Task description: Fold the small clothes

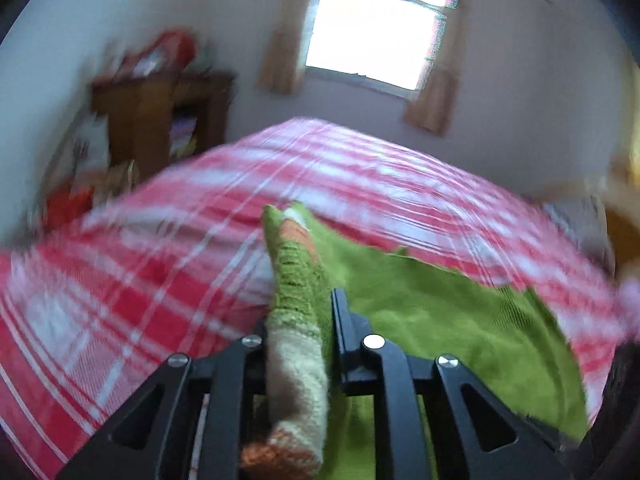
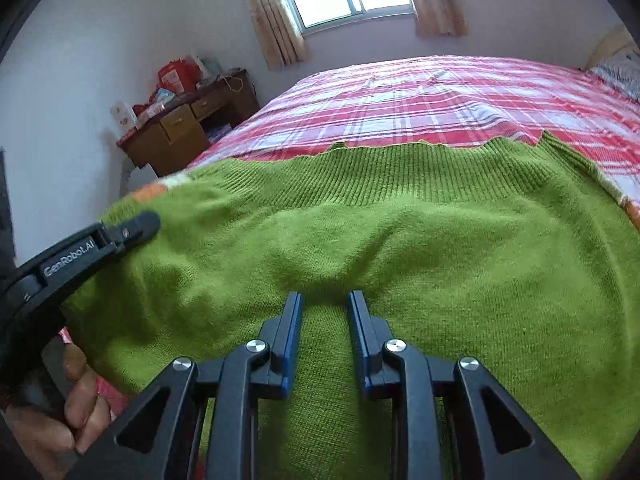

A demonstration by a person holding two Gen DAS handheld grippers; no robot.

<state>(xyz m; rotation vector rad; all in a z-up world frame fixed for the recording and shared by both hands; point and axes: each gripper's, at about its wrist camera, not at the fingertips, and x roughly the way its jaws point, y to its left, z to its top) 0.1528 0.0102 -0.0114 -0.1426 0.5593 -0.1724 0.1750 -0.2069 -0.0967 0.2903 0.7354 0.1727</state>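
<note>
My left gripper [image 1: 298, 320] has its fingers clamped on the sleeve [image 1: 296, 280] of the green sweater [image 2: 360, 240]: the striped cuff, green with cream and orange bands, runs back between the two fingers towards my wrist. The sweater body spreads flat on the red plaid bed [image 2: 420, 92], starting just right of those fingers and reaching well beyond my right ones.

My right gripper [image 2: 325, 300] points down at the middle of the sweater with its fingers a little apart. The knit puckers just ahead of their tips, but I cannot tell whether they pinch it or merely press on it.

The step in hand, as I judge it, is bringing the sleeve across onto the body. To do it well:
- Keep the left fingers firm, since the cuff is thick and springy and could slip.
- Lift only enough to clear the body, then carry the sleeve towards my right fingers.
- Let the right fingers steady the middle so the body does not drag or bunch.
- Lay the sleeve flat and straight before letting go.
</note>
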